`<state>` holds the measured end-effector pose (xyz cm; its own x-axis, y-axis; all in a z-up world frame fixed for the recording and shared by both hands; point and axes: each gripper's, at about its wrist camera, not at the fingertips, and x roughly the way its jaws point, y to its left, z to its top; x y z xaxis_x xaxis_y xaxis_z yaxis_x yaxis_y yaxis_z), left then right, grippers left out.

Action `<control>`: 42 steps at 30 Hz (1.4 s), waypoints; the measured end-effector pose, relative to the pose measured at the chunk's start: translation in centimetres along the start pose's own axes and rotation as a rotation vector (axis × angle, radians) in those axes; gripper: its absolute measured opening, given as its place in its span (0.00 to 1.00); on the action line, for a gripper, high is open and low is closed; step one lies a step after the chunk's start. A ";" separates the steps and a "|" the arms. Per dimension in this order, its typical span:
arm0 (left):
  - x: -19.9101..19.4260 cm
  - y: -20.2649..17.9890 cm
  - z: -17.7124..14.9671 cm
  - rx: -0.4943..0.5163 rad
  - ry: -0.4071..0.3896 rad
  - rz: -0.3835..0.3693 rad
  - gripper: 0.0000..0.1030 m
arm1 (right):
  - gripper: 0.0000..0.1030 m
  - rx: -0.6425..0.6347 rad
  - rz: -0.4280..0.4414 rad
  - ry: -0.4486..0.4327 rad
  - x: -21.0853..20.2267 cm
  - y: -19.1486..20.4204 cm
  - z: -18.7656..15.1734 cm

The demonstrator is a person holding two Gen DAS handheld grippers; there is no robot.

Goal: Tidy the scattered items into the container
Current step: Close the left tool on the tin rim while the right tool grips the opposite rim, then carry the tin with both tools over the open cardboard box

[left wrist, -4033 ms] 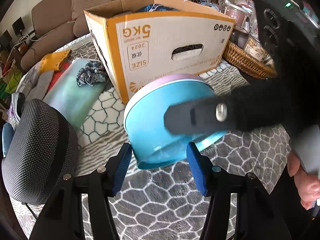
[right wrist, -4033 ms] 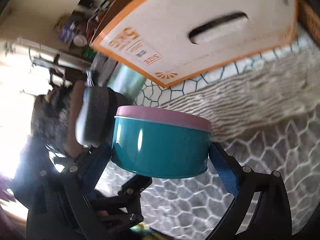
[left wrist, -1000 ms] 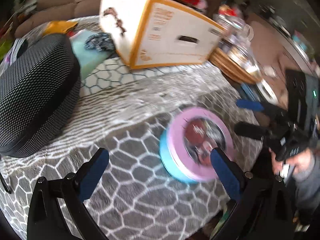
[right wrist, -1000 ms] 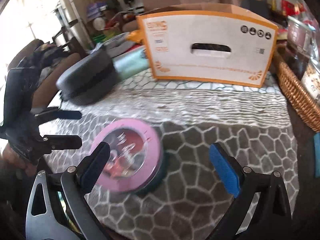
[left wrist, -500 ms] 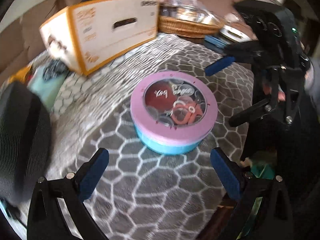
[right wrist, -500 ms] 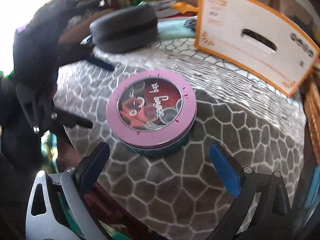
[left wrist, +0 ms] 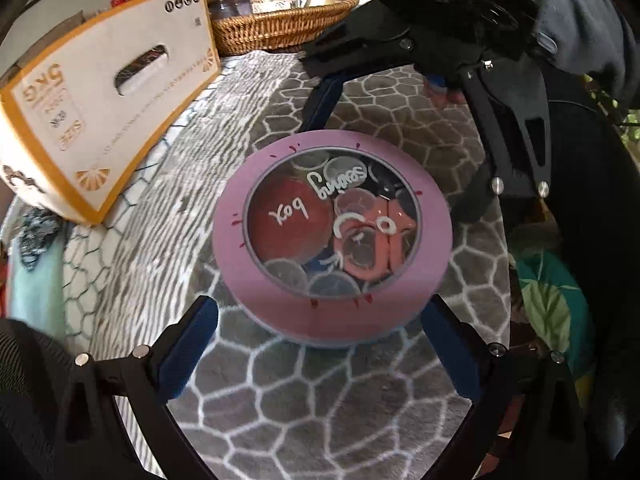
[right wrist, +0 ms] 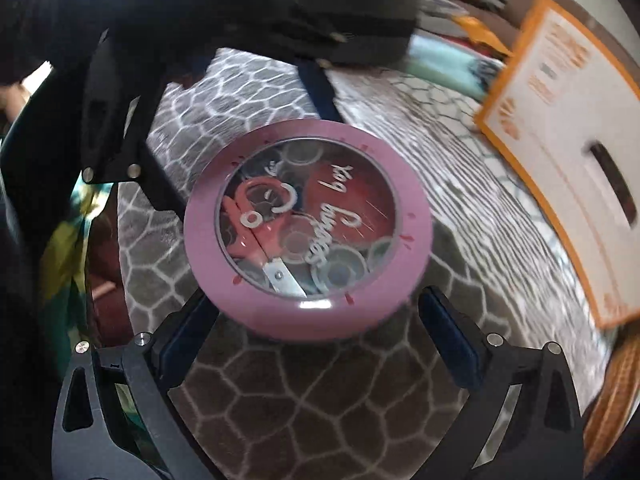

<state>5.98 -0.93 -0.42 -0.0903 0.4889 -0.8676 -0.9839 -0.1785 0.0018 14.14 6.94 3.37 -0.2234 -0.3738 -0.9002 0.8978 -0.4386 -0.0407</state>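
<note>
A round sewing tin point(left wrist: 332, 240) with a pink lid and clear window stands upright on the grey hexagon-patterned tablecloth point(left wrist: 304, 412). Red scissors and spools show through the window. My left gripper point(left wrist: 320, 344) is open, its blue pads either side of the tin's near edge without touching it. My right gripper point(right wrist: 318, 336) faces it from the opposite side, also open around the tin point(right wrist: 308, 228). The cardboard box point(left wrist: 100, 100), white with orange edging and a handle slot, stands behind the tin; its inside is hidden.
A wicker basket point(left wrist: 280, 28) with jars sits behind the box. A black mesh case point(right wrist: 360, 20) lies at the table's other end, with a teal cloth point(right wrist: 440, 60) beside it. A person's sleeve point(left wrist: 588, 28) holds the right gripper. The table edge is close to the tin.
Four seconds ago my right gripper held the tin near the box. The tin now stands on the cloth, and both open grippers have closed in low over it from opposite sides.
</note>
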 end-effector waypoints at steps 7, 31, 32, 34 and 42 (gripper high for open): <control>1.1 -0.2 0.0 0.006 -0.048 -0.036 1.00 | 1.00 -0.074 0.042 -0.018 1.1 0.2 0.4; -5.0 0.1 5.0 0.088 -0.084 0.066 1.00 | 1.00 -0.125 -0.047 -0.023 -6.5 -0.8 3.8; -5.5 0.3 5.4 0.093 -0.088 0.071 1.00 | 1.00 -0.129 -0.054 -0.024 -6.9 -1.0 4.1; -6.5 0.6 6.3 0.103 -0.094 0.084 1.00 | 1.00 -0.137 -0.069 -0.025 -8.1 -1.7 4.9; -10.2 4.0 11.0 0.137 -0.121 0.160 1.00 | 1.00 -0.177 -0.142 -0.039 -13.3 -6.0 8.4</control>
<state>1.30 2.78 13.95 -0.2565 0.5640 -0.7849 -0.9665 -0.1487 0.2090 8.58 7.68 19.25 -0.3634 -0.3514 -0.8628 0.9082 -0.3399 -0.2441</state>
